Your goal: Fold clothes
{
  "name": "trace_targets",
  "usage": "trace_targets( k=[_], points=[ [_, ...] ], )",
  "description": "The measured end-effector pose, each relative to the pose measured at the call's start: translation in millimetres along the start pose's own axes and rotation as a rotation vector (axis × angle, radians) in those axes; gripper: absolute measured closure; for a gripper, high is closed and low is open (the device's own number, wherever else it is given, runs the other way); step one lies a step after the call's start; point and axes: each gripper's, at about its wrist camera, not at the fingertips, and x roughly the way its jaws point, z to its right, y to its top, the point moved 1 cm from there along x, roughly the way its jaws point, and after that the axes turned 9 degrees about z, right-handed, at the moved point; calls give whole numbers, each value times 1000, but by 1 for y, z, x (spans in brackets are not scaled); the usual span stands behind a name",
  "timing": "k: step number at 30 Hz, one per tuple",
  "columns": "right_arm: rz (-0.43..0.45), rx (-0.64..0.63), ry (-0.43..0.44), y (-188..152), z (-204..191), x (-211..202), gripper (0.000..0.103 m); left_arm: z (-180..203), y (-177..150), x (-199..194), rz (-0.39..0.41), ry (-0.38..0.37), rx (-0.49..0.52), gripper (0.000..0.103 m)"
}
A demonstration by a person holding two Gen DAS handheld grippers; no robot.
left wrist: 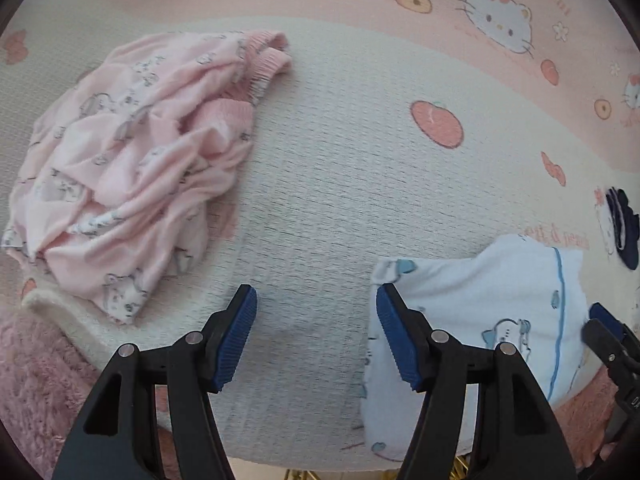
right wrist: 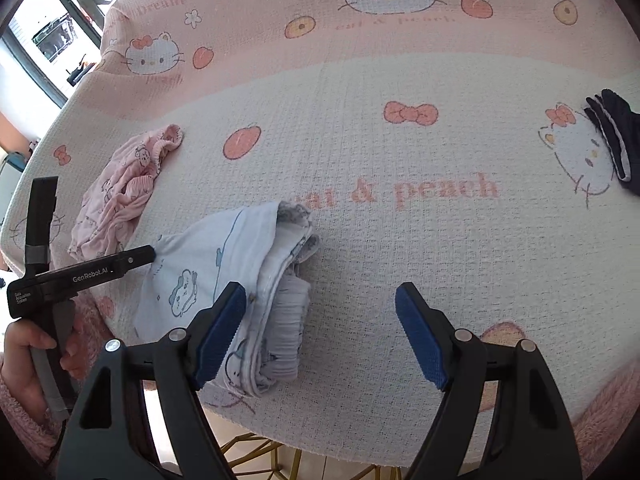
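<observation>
The pink garment (left wrist: 132,172) lies crumpled toward the bench's (left wrist: 328,184) left edge; I judge it light, limp and prone to bunching, best pinched at its ribbed waistband (left wrist: 268,60). The folded white garment (right wrist: 224,280) sits at the near edge. My left claw (left wrist: 316,336) and right claw (right wrist: 320,332) both gape, holding nothing

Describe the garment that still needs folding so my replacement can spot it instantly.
Start from the table covered by a pink-and-cream cat-and-peach print cloth. Toward its left end, beyond the neatly folded white garment with blue cartoon print, lies a crumpled pale pink garment with ribbed elastic cuffs. It is the only loose, rumpled heap; the dark navy item sits far right.
</observation>
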Motion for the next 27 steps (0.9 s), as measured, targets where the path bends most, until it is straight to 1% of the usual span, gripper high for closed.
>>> trace_targets(
  k=[1,2,4,6,8,10,12,14,18,23,24,25,27],
  points=[
    [-1,6,8,0,1,0,24,-1,0,-2,-16,-19,-7,38],
    [-26,25,50,-1,0,4,24,0,-3,-3,-38,-84,-28,38],
    [-75,61,132,-5,0,11,24,3,-10,-7,-85,-241,-78,38],
    [-115,77,192,-10,-3,17,24,7,-19,-6,-116,-300,-96,38],
    [-136,62,199,-14,-8,21,24,11,-24,0,-123,-256,-63,38],
    [-154,65,217,-17,-11,26,24,11,-25,3,-129,-256,-70,38],
    [-173,88,247,-22,-11,32,22,10,-24,3,-133,-315,-107,38],
    [-162,80,258,-24,-13,32,22,10,-25,4,-147,-375,-145,38],
    [-178,81,309,-24,-20,37,22,13,-27,7,-139,-387,-149,38],
    [-182,56,322,-27,-24,39,22,27,-31,13,-144,-369,-115,36],
    [-185,66,330,-26,-22,40,26,30,-31,15,-149,-365,-107,36],
    [-190,77,325,-26,-20,41,34,32,-30,18,-154,-362,-102,36],
    [-197,94,324,-26,-16,41,43,23,-30,10,-146,-361,-87,37]
  ],
)
